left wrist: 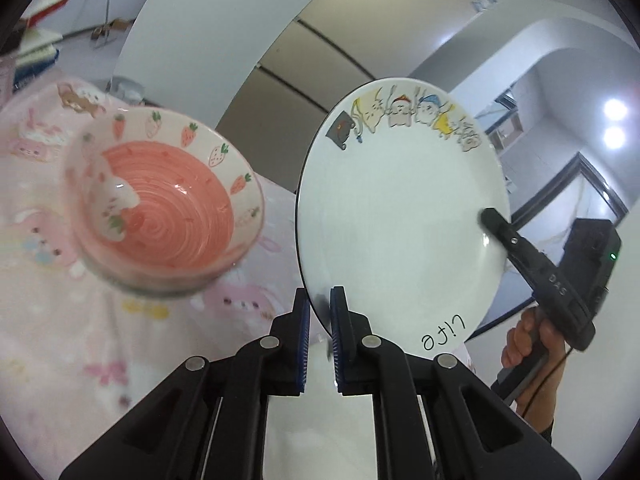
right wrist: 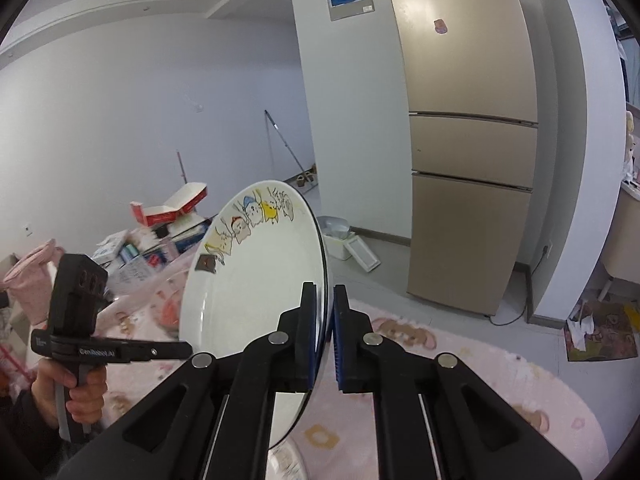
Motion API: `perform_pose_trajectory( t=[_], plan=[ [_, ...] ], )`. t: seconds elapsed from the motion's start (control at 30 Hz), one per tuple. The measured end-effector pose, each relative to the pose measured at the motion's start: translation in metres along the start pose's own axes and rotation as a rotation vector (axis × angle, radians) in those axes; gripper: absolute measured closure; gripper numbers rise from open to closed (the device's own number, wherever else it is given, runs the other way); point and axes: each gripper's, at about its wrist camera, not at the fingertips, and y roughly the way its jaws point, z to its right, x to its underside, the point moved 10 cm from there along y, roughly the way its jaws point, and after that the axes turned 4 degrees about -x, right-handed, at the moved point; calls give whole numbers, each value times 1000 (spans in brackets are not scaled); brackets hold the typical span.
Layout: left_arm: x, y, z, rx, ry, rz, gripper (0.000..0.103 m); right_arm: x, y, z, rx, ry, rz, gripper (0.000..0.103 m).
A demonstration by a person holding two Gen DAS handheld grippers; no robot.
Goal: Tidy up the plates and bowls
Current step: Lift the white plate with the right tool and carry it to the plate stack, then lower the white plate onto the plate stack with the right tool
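The plate [left wrist: 400, 216] is held upright in the air above the pink cloth [left wrist: 48, 320], its cartoon border at 12 o'clock. The left gripper [left wrist: 320, 312] pinches its rim at 6 o'clock, the right gripper [right wrist: 325, 312] at 4 o'clock. At the plate's 9 o'clock sits the bowl [left wrist: 164, 200], blurred. The fridge [right wrist: 472, 140] stands behind.

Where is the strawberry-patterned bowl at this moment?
In the left wrist view, the pink strawberry bowl sits left of the lifted white cartoon plate, tilted and blurred above the pink tablecloth; what supports it cannot be told.
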Motion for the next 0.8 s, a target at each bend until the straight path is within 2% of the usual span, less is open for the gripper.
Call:
perform_pose_trajectory(
  t=[0.2,0.5,0.8],
  plan=[
    [31,-41,8,14,18,20,94,20,-28,-29,4,-27,-29,95],
    [79,-81,-3,23,68,16,94,64,-51,-54,18,40,-30,95],
    [102,-84,-7,-2,117,-2,94,107,-48,-51,29,116,-52,94]
  ],
)
